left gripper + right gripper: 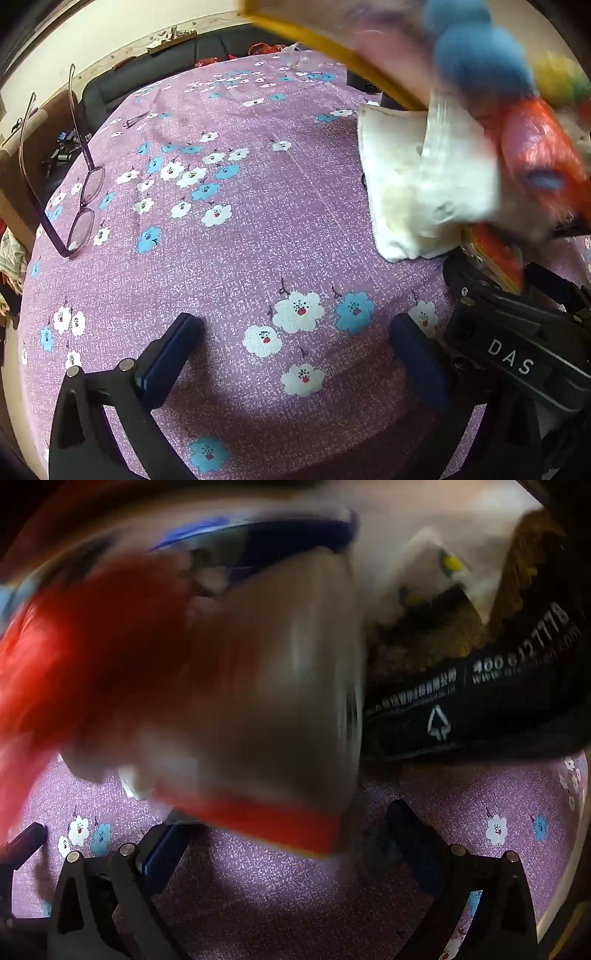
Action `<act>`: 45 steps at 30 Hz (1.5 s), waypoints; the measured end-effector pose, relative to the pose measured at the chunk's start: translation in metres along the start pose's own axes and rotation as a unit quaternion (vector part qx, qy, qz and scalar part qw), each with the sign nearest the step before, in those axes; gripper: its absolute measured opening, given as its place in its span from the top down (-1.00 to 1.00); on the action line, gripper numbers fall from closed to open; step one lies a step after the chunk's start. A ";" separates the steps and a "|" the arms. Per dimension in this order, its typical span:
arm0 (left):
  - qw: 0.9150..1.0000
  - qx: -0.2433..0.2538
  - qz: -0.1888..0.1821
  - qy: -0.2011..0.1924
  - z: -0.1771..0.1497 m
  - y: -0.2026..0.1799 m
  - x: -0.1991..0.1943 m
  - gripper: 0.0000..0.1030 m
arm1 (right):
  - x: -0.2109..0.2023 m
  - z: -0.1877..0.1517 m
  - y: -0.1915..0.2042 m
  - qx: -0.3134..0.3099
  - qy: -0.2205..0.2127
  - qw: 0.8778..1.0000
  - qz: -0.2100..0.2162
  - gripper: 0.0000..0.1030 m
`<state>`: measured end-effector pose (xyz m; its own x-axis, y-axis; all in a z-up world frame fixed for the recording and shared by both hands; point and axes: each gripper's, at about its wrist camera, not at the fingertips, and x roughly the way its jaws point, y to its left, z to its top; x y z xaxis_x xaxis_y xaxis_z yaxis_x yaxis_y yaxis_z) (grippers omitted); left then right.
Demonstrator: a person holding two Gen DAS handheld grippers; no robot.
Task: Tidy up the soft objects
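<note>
1. The left tongs (295,354) stand wide apart with nothing between them, angled down over a bare stretch of the purple cloth with white and blue flowers (240,240) that covers the desk.
2. The right tongs (295,842) are just as wide and grip nothing; a blurred grey and red soft bundle (240,686) hangs just beyond their tips, and I cannot tell whether it touches them.
3. The soft things lie to the right in the left wrist view: a folded white fluffy towel (391,177) rests on the cloth, and above it smear a blue woolly pompom (480,55), an orange plastic wrapper (535,155) and a yellow-edged flat shape (332,40), all too blurred to sort out.
4. A black bag with white printed text (480,701) lies right of the bundle in the right wrist view; behind it, a pale shape I cannot identify.
5. Purple-framed spectacles (85,199) lie with arms unfolded near the left edge of the desk, well apart from the soft pile.
6. Risks, as I judge them:
   - A grab made into this blur could land between items, or pinch two at once and drag the pile askew.
   - The slippery wrapper may slide out of the pads.
   - The two tongs work close together and could knock each other.
   - A wide leftward sweep might brush the spectacles off the desk.
</note>
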<state>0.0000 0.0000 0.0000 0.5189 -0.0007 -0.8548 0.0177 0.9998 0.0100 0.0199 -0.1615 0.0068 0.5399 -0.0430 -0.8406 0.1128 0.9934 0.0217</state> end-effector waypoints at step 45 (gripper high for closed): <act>1.000 -0.001 0.000 0.000 -0.001 0.001 0.002 -1.00 | 0.003 0.000 0.002 0.000 -0.001 1.000 0.001 -0.99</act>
<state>0.0000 0.0014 -0.0020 0.5194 -0.0010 -0.8546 0.0169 0.9998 0.0091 0.0218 -0.1597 0.0040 0.5412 -0.0414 -0.8399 0.1116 0.9935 0.0229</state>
